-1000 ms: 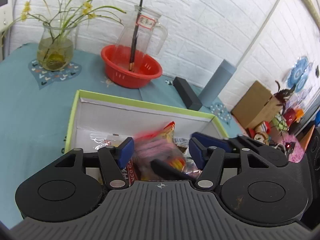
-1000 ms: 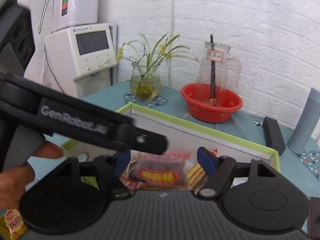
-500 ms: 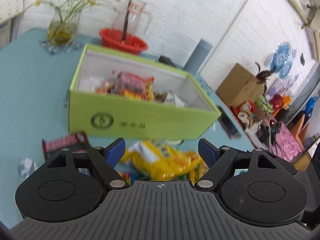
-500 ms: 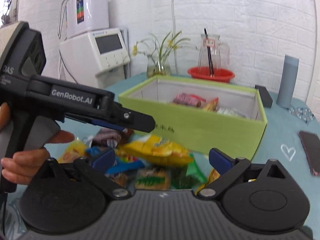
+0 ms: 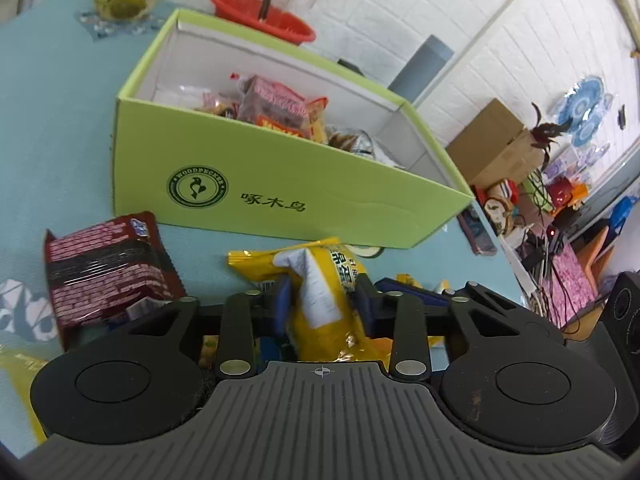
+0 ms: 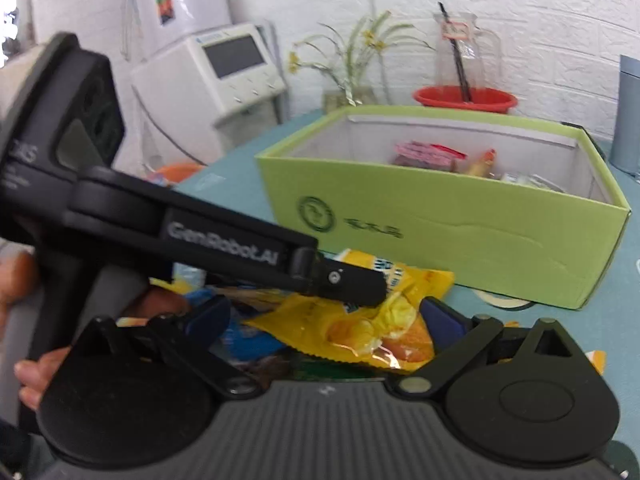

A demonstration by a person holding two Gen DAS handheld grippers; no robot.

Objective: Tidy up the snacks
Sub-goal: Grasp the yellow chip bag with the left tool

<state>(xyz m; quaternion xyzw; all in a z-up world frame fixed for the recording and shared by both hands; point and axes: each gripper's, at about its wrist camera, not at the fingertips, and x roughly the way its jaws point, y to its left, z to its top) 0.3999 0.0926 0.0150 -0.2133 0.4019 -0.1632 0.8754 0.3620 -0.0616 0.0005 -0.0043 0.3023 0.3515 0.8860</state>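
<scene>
A yellow snack bag [image 5: 320, 272] lies on the blue table just in front of the open green box [image 5: 280, 184]. My left gripper [image 5: 323, 300] is shut on this bag, its blue pads pinching the middle of it. In the right wrist view the left gripper [image 6: 360, 292] comes in from the left onto the same yellow bag [image 6: 372, 320]. My right gripper [image 6: 324, 316] stands wide open over the bag, its pads clear of it. The green box [image 6: 460, 232] holds several snack packets [image 5: 280, 108].
A dark red packet [image 5: 108, 272] lies left of the yellow bag, and a blue packet [image 6: 248, 340] sits under the pile. Behind the box stand a red basket [image 5: 260, 12], a glass vase, a grey cylinder [image 5: 424, 64] and a white appliance [image 6: 224, 76].
Both grippers drew back from above the box and came down to the pile in front of it. The left closed on the yellow bag; the right opened wider.
</scene>
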